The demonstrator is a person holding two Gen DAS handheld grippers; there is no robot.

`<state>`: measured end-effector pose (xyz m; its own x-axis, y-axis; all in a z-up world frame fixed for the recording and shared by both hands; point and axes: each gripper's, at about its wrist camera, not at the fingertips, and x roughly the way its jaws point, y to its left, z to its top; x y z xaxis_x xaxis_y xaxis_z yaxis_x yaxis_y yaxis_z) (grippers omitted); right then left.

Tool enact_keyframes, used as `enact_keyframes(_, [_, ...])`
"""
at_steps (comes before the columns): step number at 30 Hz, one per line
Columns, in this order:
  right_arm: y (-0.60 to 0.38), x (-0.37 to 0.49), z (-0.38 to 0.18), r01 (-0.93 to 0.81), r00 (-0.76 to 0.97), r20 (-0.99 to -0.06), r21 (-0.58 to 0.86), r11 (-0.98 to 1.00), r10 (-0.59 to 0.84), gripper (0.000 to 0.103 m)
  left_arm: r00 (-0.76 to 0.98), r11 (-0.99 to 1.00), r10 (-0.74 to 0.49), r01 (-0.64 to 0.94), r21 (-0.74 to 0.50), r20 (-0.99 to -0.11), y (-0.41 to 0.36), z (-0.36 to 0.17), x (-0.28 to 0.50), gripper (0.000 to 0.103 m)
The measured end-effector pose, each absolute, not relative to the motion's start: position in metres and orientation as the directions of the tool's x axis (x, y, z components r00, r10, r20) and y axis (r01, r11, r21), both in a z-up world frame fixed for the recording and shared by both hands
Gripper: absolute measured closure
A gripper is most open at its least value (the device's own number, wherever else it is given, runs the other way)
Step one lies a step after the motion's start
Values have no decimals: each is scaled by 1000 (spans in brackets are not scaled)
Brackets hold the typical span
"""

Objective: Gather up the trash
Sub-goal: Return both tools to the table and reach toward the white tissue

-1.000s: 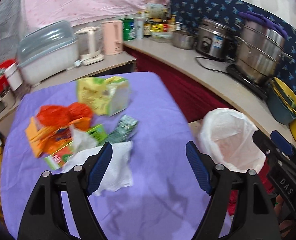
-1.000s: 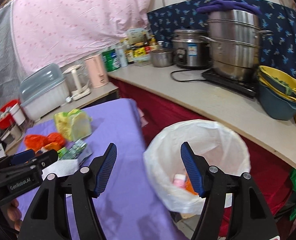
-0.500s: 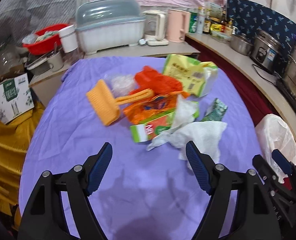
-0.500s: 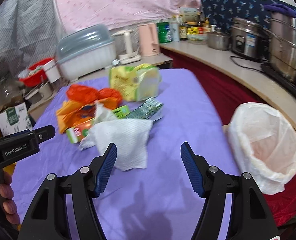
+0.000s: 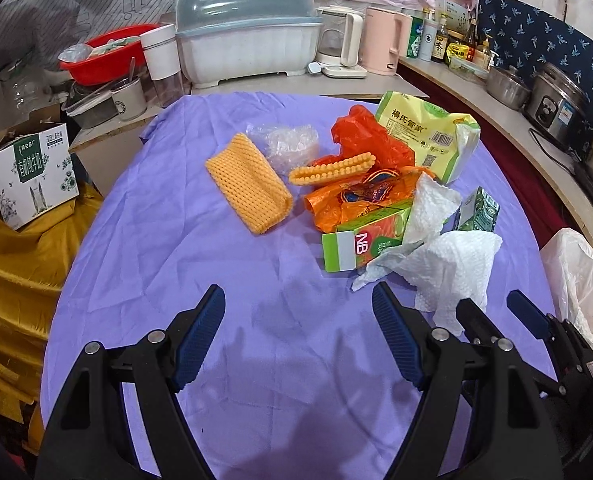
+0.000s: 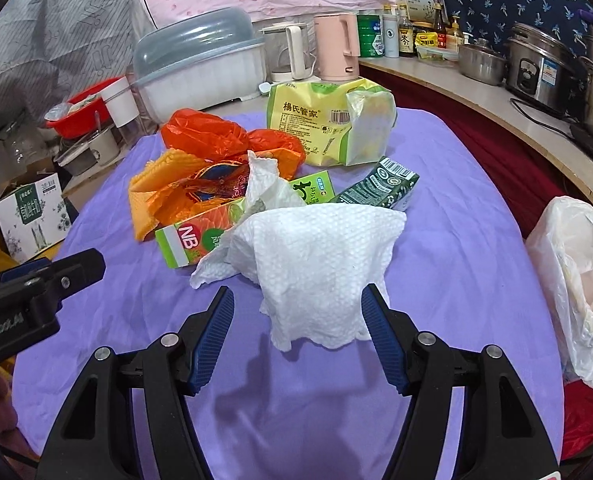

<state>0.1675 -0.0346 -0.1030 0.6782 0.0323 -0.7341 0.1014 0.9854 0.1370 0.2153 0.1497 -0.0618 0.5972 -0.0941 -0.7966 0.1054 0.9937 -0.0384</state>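
Observation:
A pile of trash lies on the purple cloth (image 5: 168,264): white paper towel (image 6: 316,264) (image 5: 448,268), green and orange NB carton (image 6: 188,240) (image 5: 356,244), orange wrapper (image 5: 356,196), red plastic bag (image 6: 212,136), yellow-green package (image 6: 328,120) (image 5: 428,136), dark green carton (image 6: 380,192), orange mesh sleeve (image 5: 248,188). My right gripper (image 6: 298,316) is open, its fingertips on either side of the paper towel's near edge. My left gripper (image 5: 298,320) is open and empty over bare cloth, near the pile. The white bin bag (image 6: 576,280) (image 5: 576,280) stands at the table's right.
Behind the table a counter holds a dish box (image 5: 248,40), kettles (image 6: 336,46), bottles, a rice cooker (image 6: 540,64) and pots. A red basin (image 5: 104,52) and a cardboard box (image 5: 32,168) stand at the left. Yellow fabric (image 5: 12,280) hangs at the table's left.
Both grippers swung left from the bin bag to the pile. The right gripper has closed in on the paper towel. Both stay open.

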Motion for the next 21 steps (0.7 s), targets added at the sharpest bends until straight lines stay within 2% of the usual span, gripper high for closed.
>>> enact_keyframes(2, [-33,173,-107,105,672,-740,133,986,28,44,592,993,-99,108,-43,-800,150,-65,217,31])
enact_keyframes(6, [-32,183,-117,115,647,-762,123,986,20,58,582,993,-103,113,-45,-807,148,-70,223,31])
enact_keyframes(8, [-34,185,-121,114,638,-769,126,985,25,69,578,992,-109,119,-48,-809,147,-72,224,31])
enact_keyframes(10, [-36,184,-123,111,629,-777,120,987,24,90,575,991,-112,125,-48,-811,144,-74,226,31])
enact_keyframes(11, [-39,183,-123,111,627,-779,122,986,25,95,573,991,-114,128,-48,-812,143,-75,227,31])
enact_keyframes(13, [-45,178,-122,118,629,-777,129,985,27,99,570,989,-121,137,-51,-812,139,-76,228,31])
enact_keyframes(17, [-66,162,-114,154,644,-765,125,980,-4,99,568,985,-140,161,-58,-811,127,-78,229,30])
enact_keyframes(21, [-94,149,-107,212,649,-759,131,968,-39,100,565,980,-161,186,-65,-810,111,-78,230,22])
